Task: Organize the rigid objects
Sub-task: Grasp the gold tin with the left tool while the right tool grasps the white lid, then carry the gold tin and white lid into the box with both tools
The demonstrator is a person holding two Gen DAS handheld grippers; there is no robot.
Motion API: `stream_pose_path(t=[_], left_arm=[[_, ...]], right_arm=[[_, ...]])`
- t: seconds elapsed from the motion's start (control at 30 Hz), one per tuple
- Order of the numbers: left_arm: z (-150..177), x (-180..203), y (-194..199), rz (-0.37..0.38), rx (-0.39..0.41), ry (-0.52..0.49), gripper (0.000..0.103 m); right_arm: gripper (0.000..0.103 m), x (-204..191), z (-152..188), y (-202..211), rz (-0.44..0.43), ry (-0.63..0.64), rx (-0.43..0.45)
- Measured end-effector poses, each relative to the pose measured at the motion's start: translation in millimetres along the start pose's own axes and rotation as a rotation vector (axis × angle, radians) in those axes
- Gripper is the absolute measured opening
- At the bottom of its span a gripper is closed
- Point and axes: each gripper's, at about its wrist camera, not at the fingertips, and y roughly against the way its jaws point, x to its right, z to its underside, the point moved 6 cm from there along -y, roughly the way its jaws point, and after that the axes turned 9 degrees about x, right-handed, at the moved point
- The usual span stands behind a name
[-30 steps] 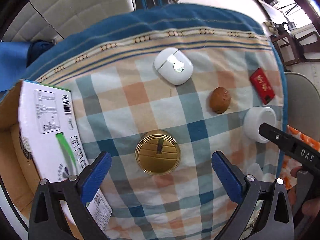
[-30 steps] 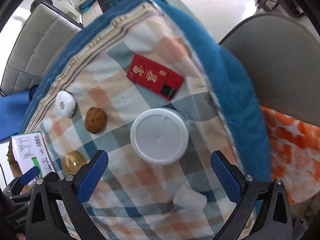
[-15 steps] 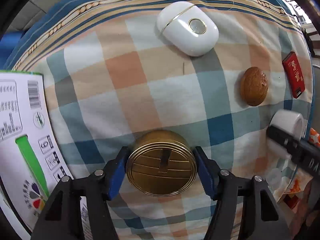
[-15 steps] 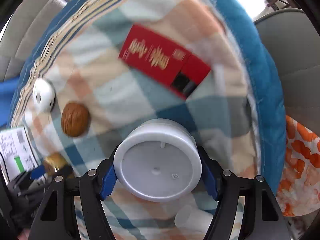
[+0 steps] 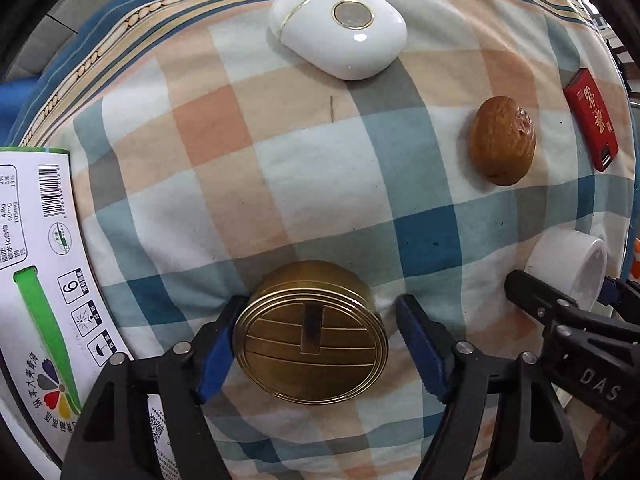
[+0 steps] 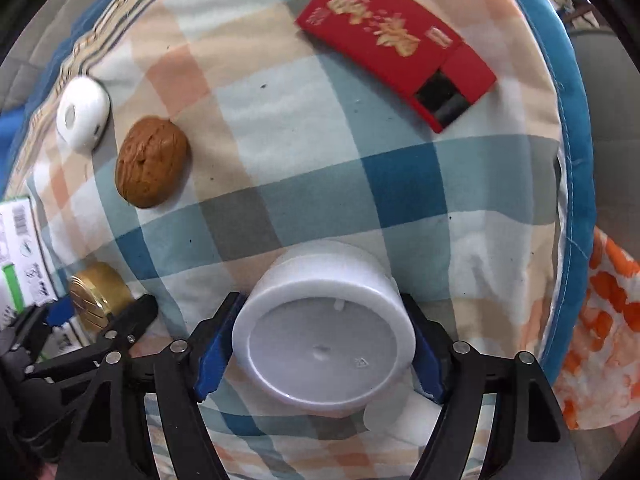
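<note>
Checked cloth (image 5: 320, 184): my L gripper (image 5: 316, 344) brackets rigid, slick tin (image 5: 312, 344), R gripper (image 6: 320, 344) clamps light jar (image 6: 324, 340) sidewalls, prob. firmly.

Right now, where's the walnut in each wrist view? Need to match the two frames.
Left wrist: walnut sits upper right on the checked cloth, just left of the red packet.
Right wrist: walnut sits left of centre, just below the white oval case.
Shared landmark: the white oval case, top centre in the left view, next to the walnut in both.
</note>
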Motion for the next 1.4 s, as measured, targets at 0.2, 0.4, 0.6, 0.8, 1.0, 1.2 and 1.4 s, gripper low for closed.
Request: stream_pose_path(t=[0.2,0.4,0.6,0.8,1.0,1.2,1.4], left_arm=[[10,15,11,-0.011,0.046,-0.019,0.062],[14,17,41,0.006,0.097,-0.017,0.062],[24,15,69,0.026,0.143,-0.004,0.062],[23,-4,110,0.057,0.201,0.009,0.062],[18,-43,176,0.105,0.291,0.039,0.062],[16,-92,193,0.109,0.349,0.082,0.062],[43,-167,217,0.083,0.402,0.14,0.062]], right_arm=[[0.071,-7,6,5,0.028,0.012,0.012],[0.071,3,29,26,-0.004,0.026,0.038],[0.071,-4,40,54,-0.033,0.044,0.081],[0.071,-16,54,88,-0.067,0.056,0.121],[0.071,-41,71,137,-0.103,0.099,0.181],[0.071,-96,80,165,-0.139,0.143,0.222],[0.071,-195,99,184,-0.194,0.223,0.243]])
